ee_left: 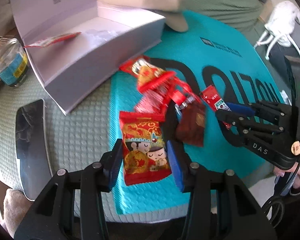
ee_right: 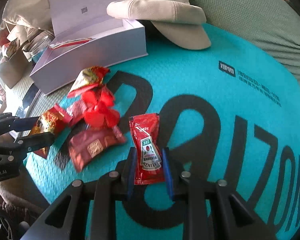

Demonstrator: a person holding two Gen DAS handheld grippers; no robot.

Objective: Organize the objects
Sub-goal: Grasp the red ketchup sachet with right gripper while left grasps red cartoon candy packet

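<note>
Here, entries by item.

Left gripper (ee_left: 145, 163): clenched on the cartoon packet (ee_left: 145, 150); blue pads press both its long edges. Also seen from the right wrist view (ee_right: 43, 130), low at the left edge.

Cartoon packet: red and gold, two cartoon figures printed on it; flat on the teal mailer (ee_left: 240, 76), at the near end of the pile.

Right gripper (ee_right: 149, 166): clenched on the ketchup sachet (ee_right: 147, 150); pads pinch its waist from either side. In the left wrist view it enters from the right (ee_left: 228, 112), and only the sachet's far end (ee_left: 212, 98) shows.

Ketchup sachet: red, label reading upside down; on the mailer, just right of the pile, apart from it.

Pile (ee_right: 96, 108): loose red wrappers, blurred; a dark red pouch (ee_right: 94, 148) at its near side. All on the mailer.

Box (ee_left: 102, 40): white, lid standing open; beyond the pile, touching the mailer's far left edge. One red-and-white sachet (ee_left: 54, 40) lies inside.

Cap (ee_right: 170, 20): beige, at the box's right end, brim over the mailer.

Jar (ee_left: 9, 64): clear, blue label, left of the box.

Phone (ee_left: 30, 140): dark screen, on the green blanket (ee_left: 80, 132) left of the mailer.
</note>
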